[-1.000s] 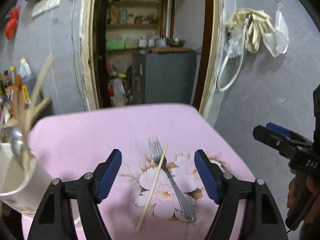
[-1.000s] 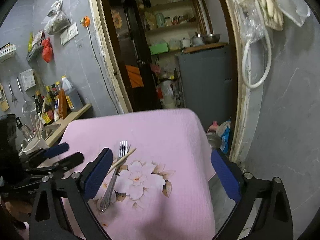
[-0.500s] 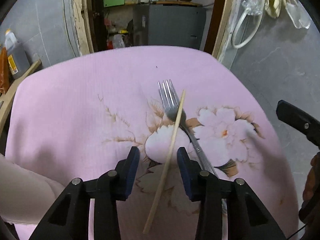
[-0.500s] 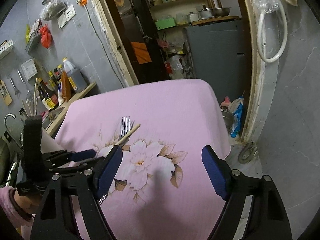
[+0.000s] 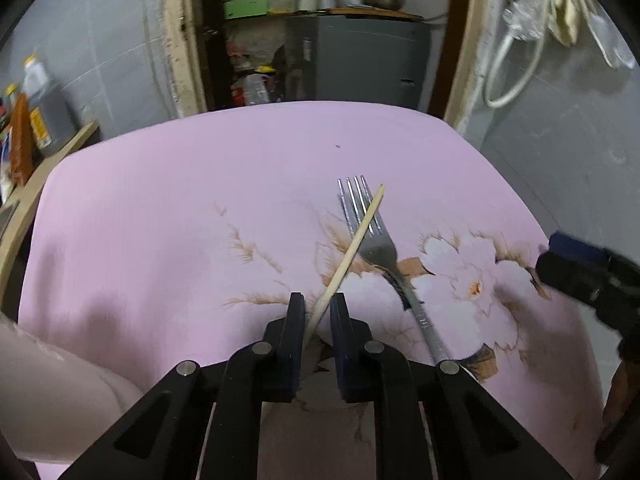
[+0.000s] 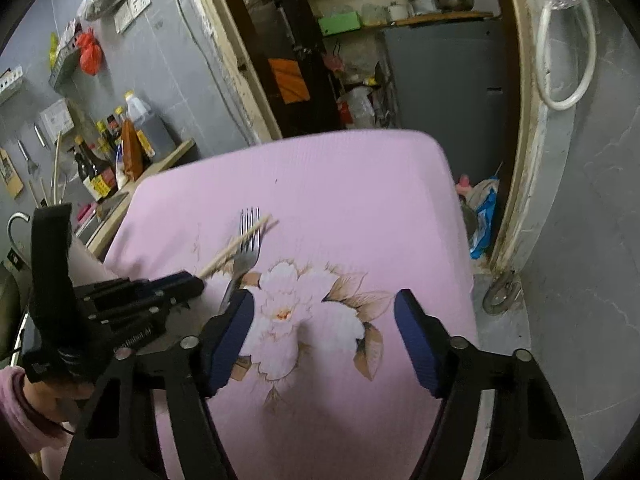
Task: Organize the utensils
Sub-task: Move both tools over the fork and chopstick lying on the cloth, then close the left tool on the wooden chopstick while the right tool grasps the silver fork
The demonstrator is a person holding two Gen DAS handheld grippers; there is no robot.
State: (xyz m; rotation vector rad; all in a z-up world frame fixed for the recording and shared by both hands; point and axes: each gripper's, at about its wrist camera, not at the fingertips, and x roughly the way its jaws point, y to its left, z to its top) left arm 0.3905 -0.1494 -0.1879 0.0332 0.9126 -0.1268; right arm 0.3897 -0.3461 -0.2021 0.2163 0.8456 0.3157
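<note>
A wooden chopstick point(image 5: 352, 246) lies slanted across the tines of a metal fork point(image 5: 376, 240) on a pink flowered cloth point(image 5: 168, 208). My left gripper point(image 5: 317, 306) is shut on the near part of the chopstick, down at the cloth. In the right wrist view the left gripper point(image 6: 188, 280) grips the chopstick point(image 6: 240, 242) next to the fork point(image 6: 248, 250). My right gripper point(image 6: 324, 316) is open and empty above the flower print, just right of the fork's handle; its fingers point(image 5: 576, 264) show at the right edge of the left wrist view.
Bottles point(image 6: 128, 148) stand on a wooden counter left of the cloth. Chopsticks point(image 6: 56, 176) stick up at the far left. A doorway with shelves and a grey cabinet point(image 5: 360, 60) lies behind. The cloth's right edge drops to the floor beside a grey wall.
My left gripper has come down and forward over the chopstick and closed on it. The white holder has left its view. My right gripper has lowered toward the cloth and narrowed a little.
</note>
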